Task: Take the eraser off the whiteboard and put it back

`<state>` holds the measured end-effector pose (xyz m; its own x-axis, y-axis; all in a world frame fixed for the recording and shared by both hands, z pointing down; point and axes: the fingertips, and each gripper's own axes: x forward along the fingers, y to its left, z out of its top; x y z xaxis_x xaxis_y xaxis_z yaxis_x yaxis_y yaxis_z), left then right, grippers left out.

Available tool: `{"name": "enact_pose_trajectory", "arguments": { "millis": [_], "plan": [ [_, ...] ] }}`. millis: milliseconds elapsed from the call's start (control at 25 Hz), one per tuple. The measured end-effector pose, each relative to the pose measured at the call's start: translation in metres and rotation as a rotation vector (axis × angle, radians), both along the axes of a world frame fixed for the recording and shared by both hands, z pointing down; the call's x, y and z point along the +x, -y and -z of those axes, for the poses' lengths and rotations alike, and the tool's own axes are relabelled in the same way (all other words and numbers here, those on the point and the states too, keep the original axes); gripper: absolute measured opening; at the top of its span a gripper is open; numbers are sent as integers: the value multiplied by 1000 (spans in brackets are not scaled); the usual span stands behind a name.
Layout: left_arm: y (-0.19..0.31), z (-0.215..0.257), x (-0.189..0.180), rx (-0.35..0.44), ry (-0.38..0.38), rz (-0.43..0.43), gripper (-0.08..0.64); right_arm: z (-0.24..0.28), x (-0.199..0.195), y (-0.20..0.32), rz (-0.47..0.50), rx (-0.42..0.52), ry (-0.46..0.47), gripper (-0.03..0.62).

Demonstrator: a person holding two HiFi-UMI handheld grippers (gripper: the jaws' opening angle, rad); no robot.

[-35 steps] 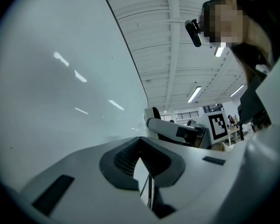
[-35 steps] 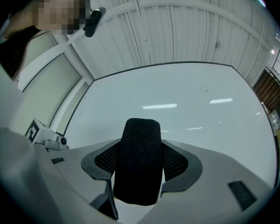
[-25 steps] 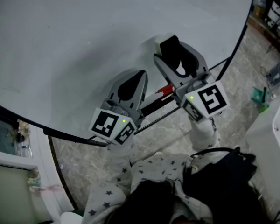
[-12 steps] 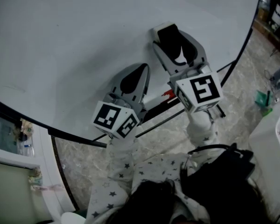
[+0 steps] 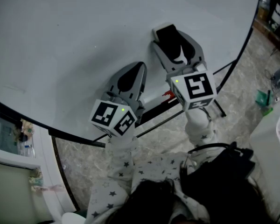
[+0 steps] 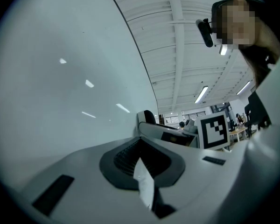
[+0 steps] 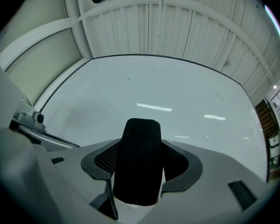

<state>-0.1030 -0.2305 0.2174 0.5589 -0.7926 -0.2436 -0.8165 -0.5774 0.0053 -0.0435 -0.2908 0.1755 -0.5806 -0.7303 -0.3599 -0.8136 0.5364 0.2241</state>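
Eraser [image 7: 138, 158] is pinched between the fingers of the right gripper [image 5: 172, 38], by the whiteboard [image 5: 84, 41]; left gripper [image 5: 136, 69] fingers pressed together.

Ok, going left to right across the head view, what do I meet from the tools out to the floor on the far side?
Left tool, shut → right tool, closed on the eraser → green thing on the floor at far right.

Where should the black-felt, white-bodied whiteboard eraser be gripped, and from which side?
Likely across its two long parallel sides, entering from a short end, as the right gripper holds it: the eraser is a slim block that fits between the jaws.
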Motion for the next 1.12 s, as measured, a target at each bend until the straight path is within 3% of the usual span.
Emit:
{"name": "enact_pose_trajectory", "arguments": {
  "millis": [720, 920, 1000, 1120],
  "plan": [
    [2, -4, -4, -11, -11, 8, 2, -5, -10, 6, -9, 25, -34, 264],
    [0, -5, -1, -15, -9, 7, 2, -3, -8, 1, 43, 17, 20, 265],
    [-1, -5, -1, -15, -13, 7, 2, -4, -7, -4, 73, 6, 21, 316],
    [-5, -8, 1, -19, -21, 1, 2, -11, -2, -15, 88, -33, -5, 316]
  ]
}}
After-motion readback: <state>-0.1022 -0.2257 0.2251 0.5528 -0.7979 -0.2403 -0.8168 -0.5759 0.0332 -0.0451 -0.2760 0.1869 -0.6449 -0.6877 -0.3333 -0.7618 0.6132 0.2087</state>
